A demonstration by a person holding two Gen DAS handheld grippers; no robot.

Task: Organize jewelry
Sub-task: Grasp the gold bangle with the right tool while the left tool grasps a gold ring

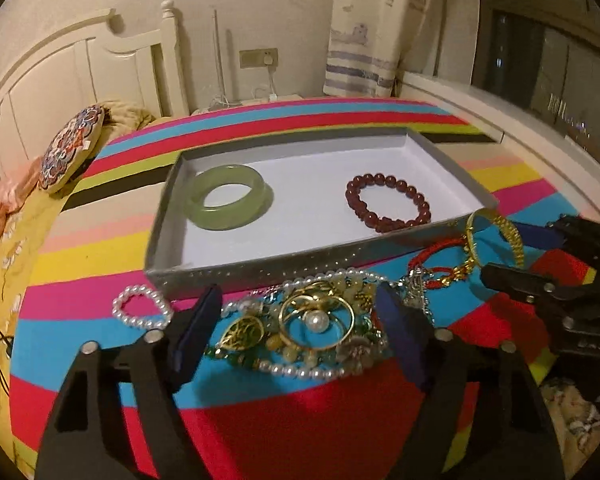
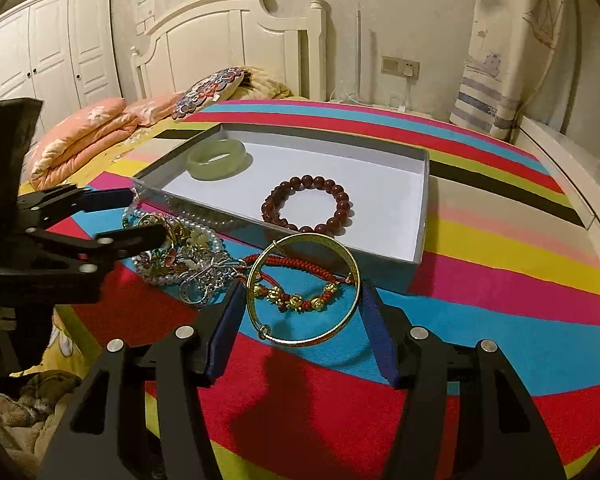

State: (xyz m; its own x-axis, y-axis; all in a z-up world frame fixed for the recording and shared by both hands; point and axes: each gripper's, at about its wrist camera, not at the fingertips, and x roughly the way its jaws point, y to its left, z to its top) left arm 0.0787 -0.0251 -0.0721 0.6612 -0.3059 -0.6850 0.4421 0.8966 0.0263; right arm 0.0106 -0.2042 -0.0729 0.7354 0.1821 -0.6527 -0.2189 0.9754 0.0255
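Two bracelets already lay in the box (image 1: pixel 188 240), a tangled heap (image 1: pixel 300 324) waited outside its near edge; the right gripper (image 2: pixel 304 312) clasped the gold bangle (image 2: pixel 302 292), the left gripper (image 1: pixel 300 320) gaped over the heap

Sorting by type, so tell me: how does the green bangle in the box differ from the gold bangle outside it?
The green bangle is thick, translucent and lies flat inside the box; the gold bangle is thin, metallic and stands tilted between the right gripper pads, outside the box. Nothing is near the green one. Both are rigid rings.
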